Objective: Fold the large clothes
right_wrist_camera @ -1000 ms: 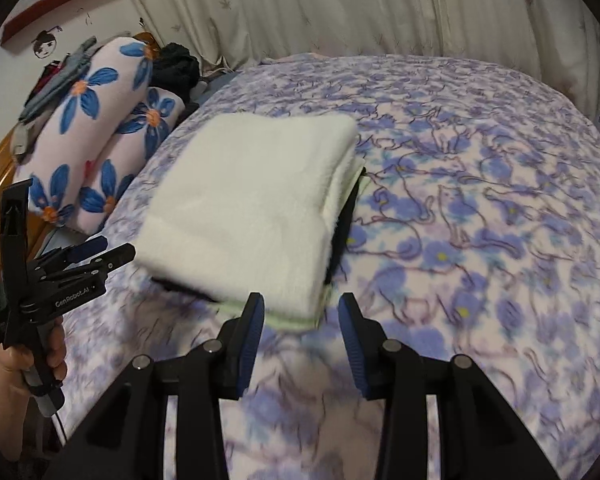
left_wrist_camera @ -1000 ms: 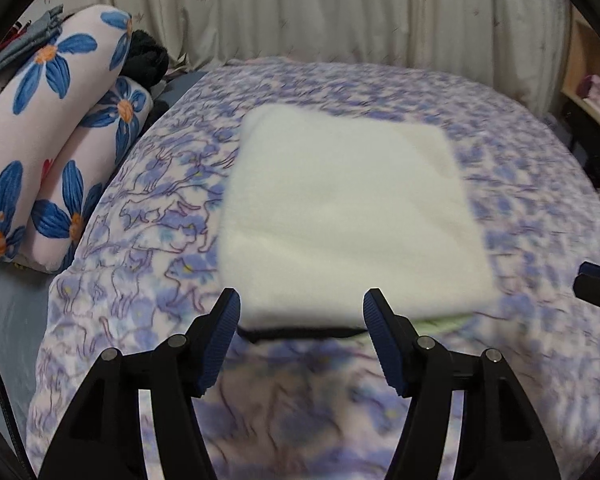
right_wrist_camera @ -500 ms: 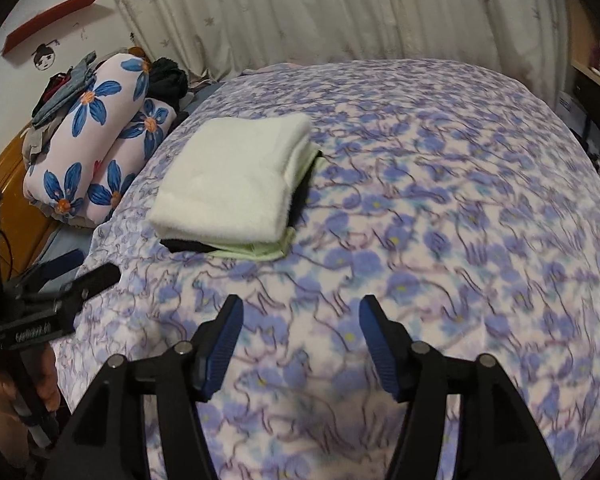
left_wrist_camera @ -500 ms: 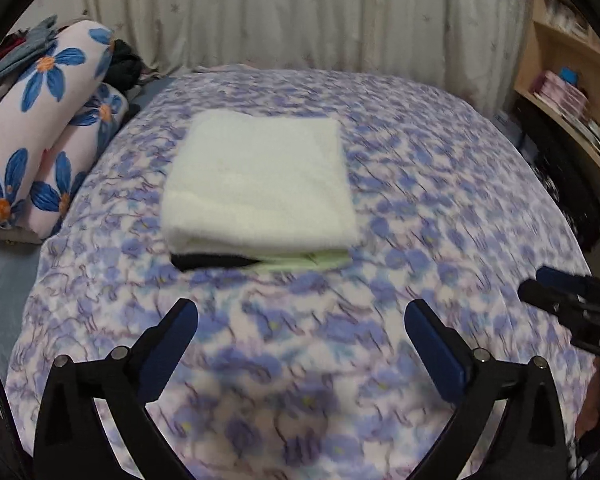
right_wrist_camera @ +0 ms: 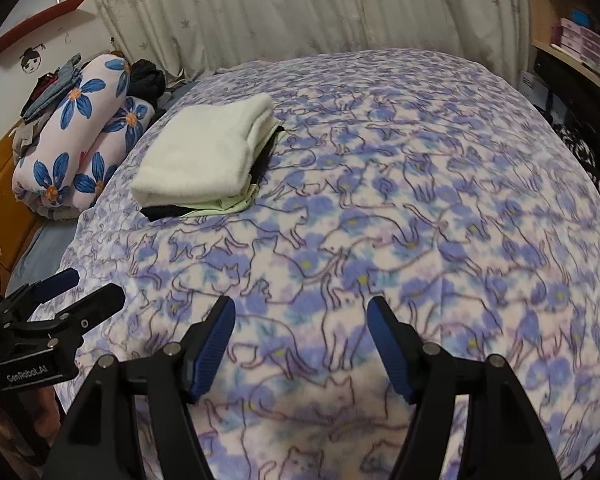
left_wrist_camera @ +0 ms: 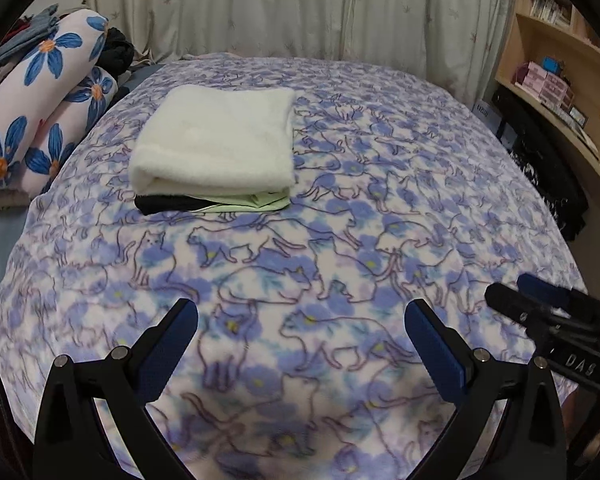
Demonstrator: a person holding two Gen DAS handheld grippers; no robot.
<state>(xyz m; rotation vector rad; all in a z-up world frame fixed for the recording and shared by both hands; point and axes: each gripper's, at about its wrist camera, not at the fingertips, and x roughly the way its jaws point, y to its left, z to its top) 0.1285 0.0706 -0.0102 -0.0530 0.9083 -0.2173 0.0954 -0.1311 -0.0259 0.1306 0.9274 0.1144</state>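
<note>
A folded stack of clothes (left_wrist_camera: 216, 144) lies on the cat-print blanket (left_wrist_camera: 340, 240), toward its far left. A white fleece piece is on top, with light green and black pieces under it. My left gripper (left_wrist_camera: 300, 312) is open wide over bare blanket, well short of the stack, nothing between its fingers. My right gripper (right_wrist_camera: 301, 308) is also open and holds nothing, with the stack (right_wrist_camera: 204, 156) far off to its upper left. Each gripper shows in the other's view: the right gripper (left_wrist_camera: 512, 286) at the right edge, the left gripper (right_wrist_camera: 94, 285) at the lower left.
Rolled floral bedding (left_wrist_camera: 40, 92) and dark clothes (left_wrist_camera: 118, 50) lie along the bed's left side. A pale curtain (left_wrist_camera: 300, 8) hangs behind the bed. Wooden shelves (left_wrist_camera: 560, 72) with boxes stand at the right. An orange wooden board (right_wrist_camera: 0, 176) is at the far left.
Both grippers have drawn back from the stack's near edge, and their jaws have spread wider. The stack now sits farther away and lies still on the blanket.
</note>
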